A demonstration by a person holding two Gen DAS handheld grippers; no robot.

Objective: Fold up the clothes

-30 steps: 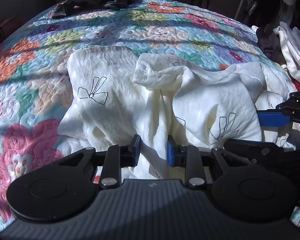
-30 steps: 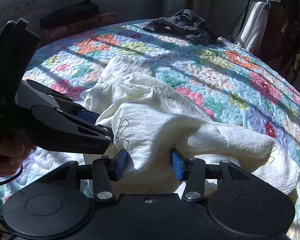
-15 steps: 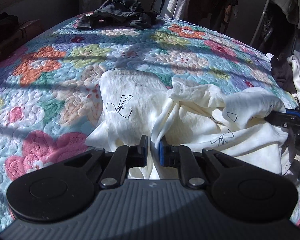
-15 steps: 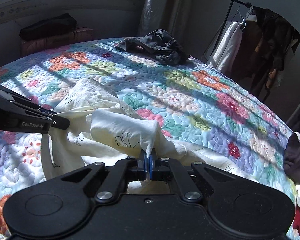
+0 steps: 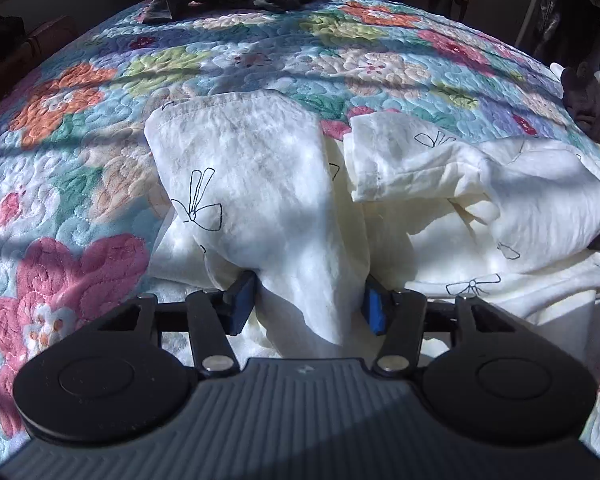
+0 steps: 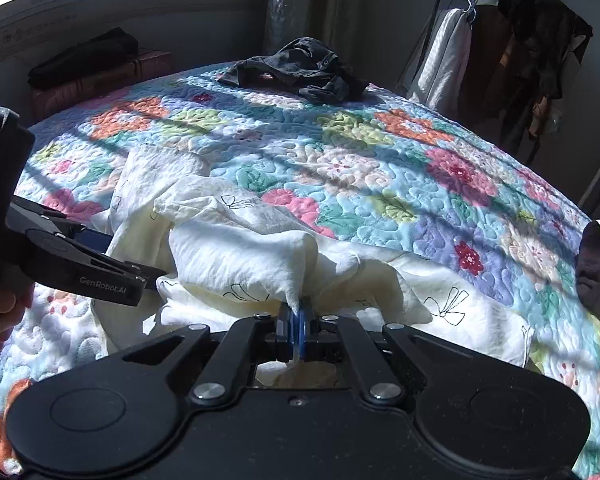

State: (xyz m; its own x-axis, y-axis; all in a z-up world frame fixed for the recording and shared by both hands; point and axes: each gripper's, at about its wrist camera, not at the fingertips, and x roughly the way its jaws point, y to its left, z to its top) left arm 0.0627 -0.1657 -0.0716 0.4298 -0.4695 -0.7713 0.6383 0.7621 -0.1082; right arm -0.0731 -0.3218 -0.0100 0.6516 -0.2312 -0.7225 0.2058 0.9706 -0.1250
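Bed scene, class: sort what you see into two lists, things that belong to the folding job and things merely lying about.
Belongs to the job:
- cream garment with bow print
- right tongs, shut on a pinch of it
- left tongs, jaws opening, cloth between them

Just lying about:
- dark clothes heap at the far edge
- floral quilt
- clothes rack

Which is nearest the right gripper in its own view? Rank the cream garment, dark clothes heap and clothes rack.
1. Cream garment: pinched in the right gripper.
2. Dark clothes heap: far end of the bed, centre.
3. Clothes rack: beyond the bed, upper right.
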